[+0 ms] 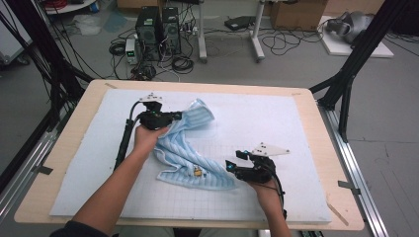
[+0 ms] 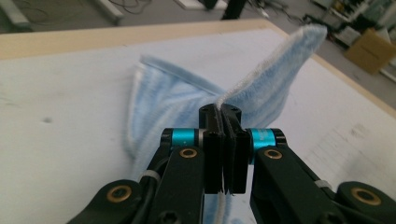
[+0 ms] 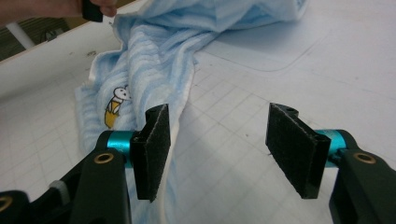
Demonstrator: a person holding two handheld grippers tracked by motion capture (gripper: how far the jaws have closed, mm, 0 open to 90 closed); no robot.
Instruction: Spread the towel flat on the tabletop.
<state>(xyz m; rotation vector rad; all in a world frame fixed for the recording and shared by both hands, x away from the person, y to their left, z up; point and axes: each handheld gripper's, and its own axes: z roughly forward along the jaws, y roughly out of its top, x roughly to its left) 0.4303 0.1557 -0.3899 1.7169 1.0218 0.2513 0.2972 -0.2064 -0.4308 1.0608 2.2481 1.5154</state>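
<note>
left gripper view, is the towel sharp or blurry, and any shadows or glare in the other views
Left gripper view: towel edge sharp at the shut tool, background soft. Right gripper view: pads crisp, faint shadow under them. High view: even light, no glare on the mat.

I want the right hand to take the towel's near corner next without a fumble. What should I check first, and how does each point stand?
1. Left gripper shut on the towel edge: ok.
2. Right gripper open wide enough: ok.
3. Towel edge between the right fingers: not ok, it lies beside the left finger, with bare mat in the gap.
4. Near corner flat and reachable: ok.
5. Towel free of snags beneath: cannot tell.
</note>
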